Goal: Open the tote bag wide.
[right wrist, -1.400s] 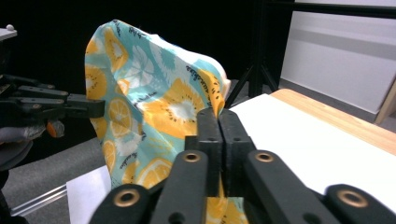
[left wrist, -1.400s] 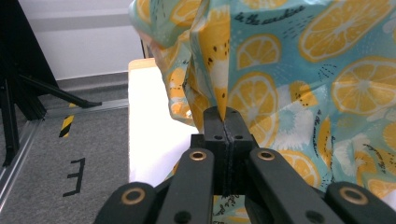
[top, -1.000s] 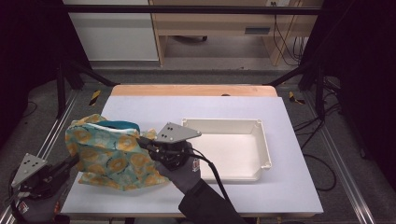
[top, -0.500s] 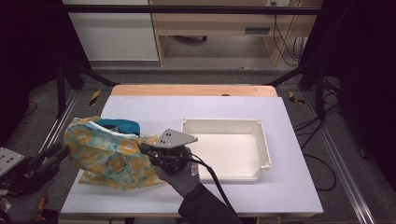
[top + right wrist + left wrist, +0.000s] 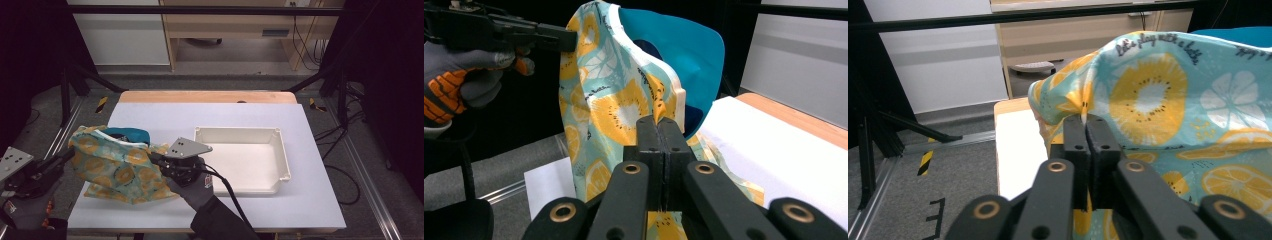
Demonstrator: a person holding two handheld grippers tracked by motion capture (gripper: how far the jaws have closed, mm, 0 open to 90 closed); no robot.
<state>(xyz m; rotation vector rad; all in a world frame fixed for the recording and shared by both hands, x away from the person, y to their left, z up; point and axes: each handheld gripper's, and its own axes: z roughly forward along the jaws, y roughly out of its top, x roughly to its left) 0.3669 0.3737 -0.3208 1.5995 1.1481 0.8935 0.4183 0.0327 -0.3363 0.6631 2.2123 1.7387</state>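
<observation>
A cloth bag (image 5: 112, 165) printed with yellow fruit slices on pale blue, lined in teal (image 5: 122, 135), stands half raised at the left of the white table (image 5: 200, 112). My left gripper (image 5: 69, 154) comes in from the left. In the left gripper view its jaws (image 5: 1085, 120) have just been closing and now pinch a fold of the bag (image 5: 1168, 100). My right gripper (image 5: 153, 159), under its grey plate, holds the bag's right side. In the right gripper view its jaws (image 5: 658, 122) are shut on the printed cloth (image 5: 614, 105), and the left gripper (image 5: 569, 40) grips the far top edge.
An empty white tray (image 5: 235, 130) lies right of the bag on the table. A wooden strip (image 5: 205, 96) runs along the table's far edge. Black frame posts and cables stand around the table, with cabinets behind. A gloved hand (image 5: 459, 75) holds the left gripper.
The left gripper has risen and taken the bag's left edge up with it, so the bag stands taller and its teal lining shows more. The right gripper has stayed put.
</observation>
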